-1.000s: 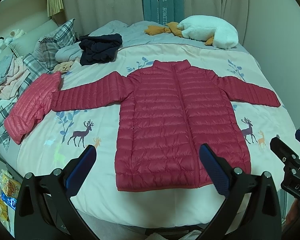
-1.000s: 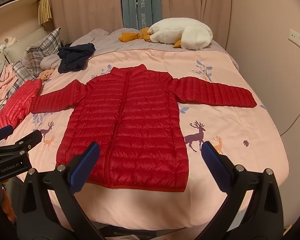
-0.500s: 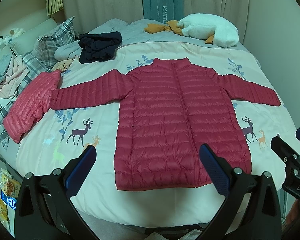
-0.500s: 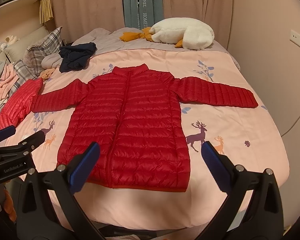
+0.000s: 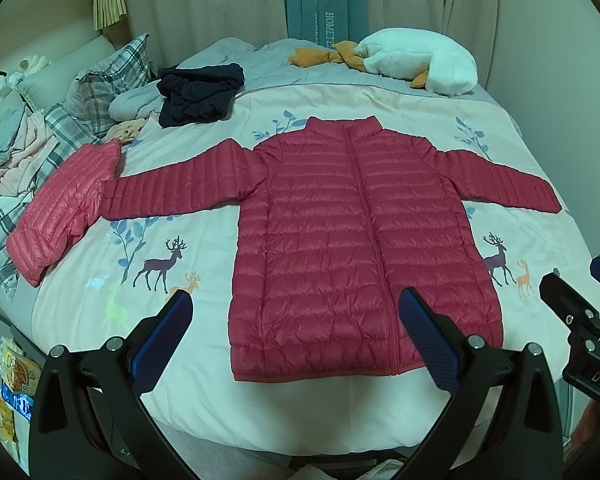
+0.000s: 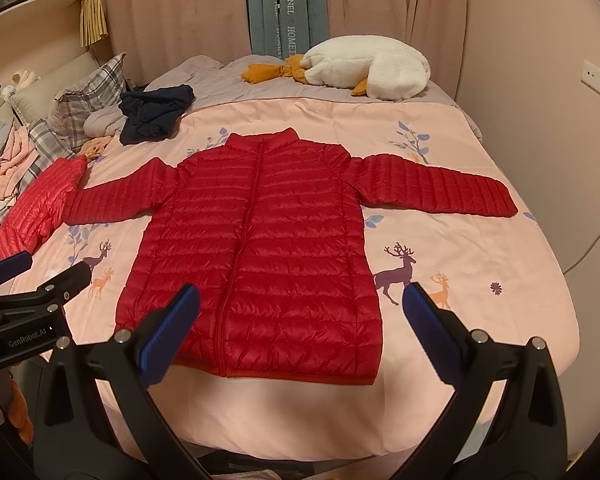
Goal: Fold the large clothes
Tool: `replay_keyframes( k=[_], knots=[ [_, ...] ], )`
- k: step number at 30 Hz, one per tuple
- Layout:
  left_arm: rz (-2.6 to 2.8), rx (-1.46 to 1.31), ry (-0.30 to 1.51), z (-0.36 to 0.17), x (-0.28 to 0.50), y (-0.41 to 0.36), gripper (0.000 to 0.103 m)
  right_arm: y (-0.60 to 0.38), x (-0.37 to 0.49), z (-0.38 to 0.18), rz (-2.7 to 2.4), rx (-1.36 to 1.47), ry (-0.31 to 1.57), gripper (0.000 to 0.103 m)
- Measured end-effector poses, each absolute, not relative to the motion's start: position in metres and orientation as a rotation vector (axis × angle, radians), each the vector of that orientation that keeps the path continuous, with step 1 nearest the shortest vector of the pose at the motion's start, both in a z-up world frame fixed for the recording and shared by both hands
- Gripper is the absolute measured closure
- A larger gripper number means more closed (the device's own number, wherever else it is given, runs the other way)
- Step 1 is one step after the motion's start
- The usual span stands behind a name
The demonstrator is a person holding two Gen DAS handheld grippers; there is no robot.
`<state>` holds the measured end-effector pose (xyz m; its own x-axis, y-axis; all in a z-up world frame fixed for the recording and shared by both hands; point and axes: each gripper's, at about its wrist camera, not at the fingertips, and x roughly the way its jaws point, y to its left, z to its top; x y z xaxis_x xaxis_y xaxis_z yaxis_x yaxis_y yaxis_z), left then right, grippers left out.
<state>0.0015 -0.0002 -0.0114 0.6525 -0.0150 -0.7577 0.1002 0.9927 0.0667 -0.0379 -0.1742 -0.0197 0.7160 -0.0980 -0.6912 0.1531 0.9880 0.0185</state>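
A red quilted puffer jacket (image 5: 352,240) lies flat and zipped on the bed, front up, both sleeves spread out sideways, hem toward me. It also shows in the right wrist view (image 6: 256,248). My left gripper (image 5: 296,340) is open and empty, held above the bed's near edge over the hem. My right gripper (image 6: 300,332) is open and empty, also just short of the hem. Each gripper shows at the edge of the other's view.
A folded pink puffer jacket (image 5: 64,208) touches the left sleeve's cuff. A dark navy garment (image 5: 198,94), plaid pillows (image 5: 100,88) and a clothes pile sit at the back left. A white goose plush (image 5: 420,60) lies at the bed's head. The wall stands on the right.
Both views have shifted slightly; the jacket sits a little lower and closer in frame. The jacket itself has not moved and both grippers stay open.
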Motion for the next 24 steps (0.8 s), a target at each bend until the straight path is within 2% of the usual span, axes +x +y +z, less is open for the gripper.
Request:
replay_keyframes(
  k=[24],
  knots=[
    [-0.066, 0.099, 0.868, -0.0161, 0.0034, -0.0001, 0.001, -0.1731, -0.0367, -0.0197, -0.14, 0.078, 0.761, 0.002]
  ],
)
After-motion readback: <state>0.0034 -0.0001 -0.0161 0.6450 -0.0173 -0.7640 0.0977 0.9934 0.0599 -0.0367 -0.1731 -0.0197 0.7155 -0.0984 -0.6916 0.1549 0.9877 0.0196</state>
